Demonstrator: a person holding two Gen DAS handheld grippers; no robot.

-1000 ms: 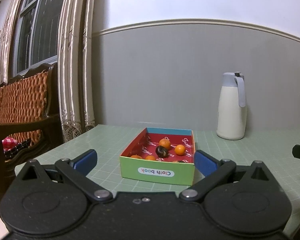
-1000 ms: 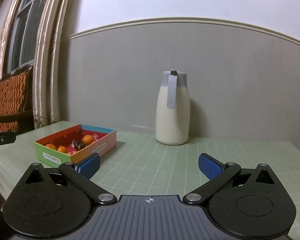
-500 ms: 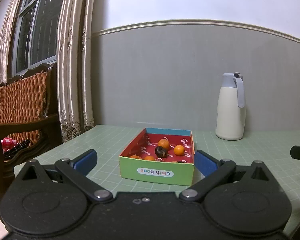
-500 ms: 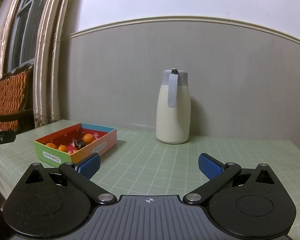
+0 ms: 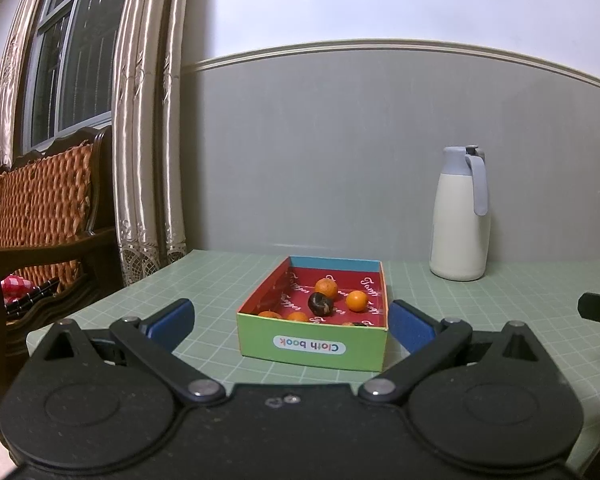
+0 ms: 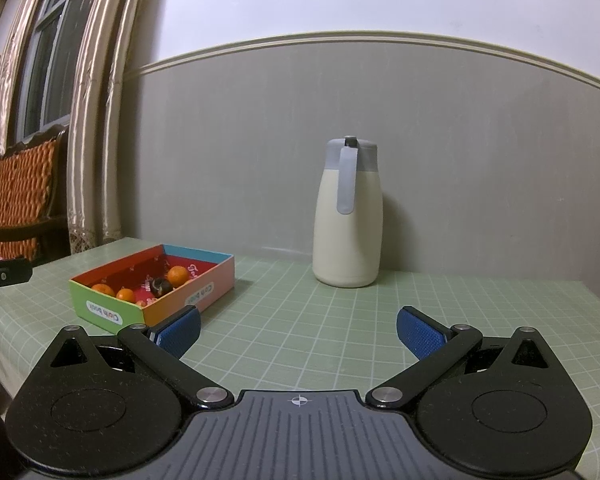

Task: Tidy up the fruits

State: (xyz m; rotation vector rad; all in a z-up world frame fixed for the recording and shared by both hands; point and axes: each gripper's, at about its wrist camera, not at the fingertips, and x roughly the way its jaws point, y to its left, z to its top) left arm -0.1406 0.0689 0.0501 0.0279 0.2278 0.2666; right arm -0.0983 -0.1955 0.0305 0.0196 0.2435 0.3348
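A shallow colourful box point(image 5: 312, 346) marked "Cloth book" sits on the green grid table. Inside it lie several small orange fruits point(image 5: 357, 301) and a dark round fruit point(image 5: 320, 303). My left gripper point(image 5: 290, 325) is open and empty, its blue pads either side of the box's near end, just short of it. In the right wrist view the box point(image 6: 156, 298) is to the left with the oranges point(image 6: 177, 274) and dark fruit point(image 6: 160, 286) visible. My right gripper point(image 6: 299, 331) is open and empty over bare table, right of the box.
A cream thermos jug with a grey lid point(image 5: 459, 216) point(image 6: 350, 216) stands at the back by the grey wall. A wooden chair with orange cushion point(image 5: 32, 208) and curtains stand left of the table's left edge point(image 5: 100, 300).
Both views have shifted only slightly; the box sits a touch lower and nearer in the left wrist view. Both grippers stay open.
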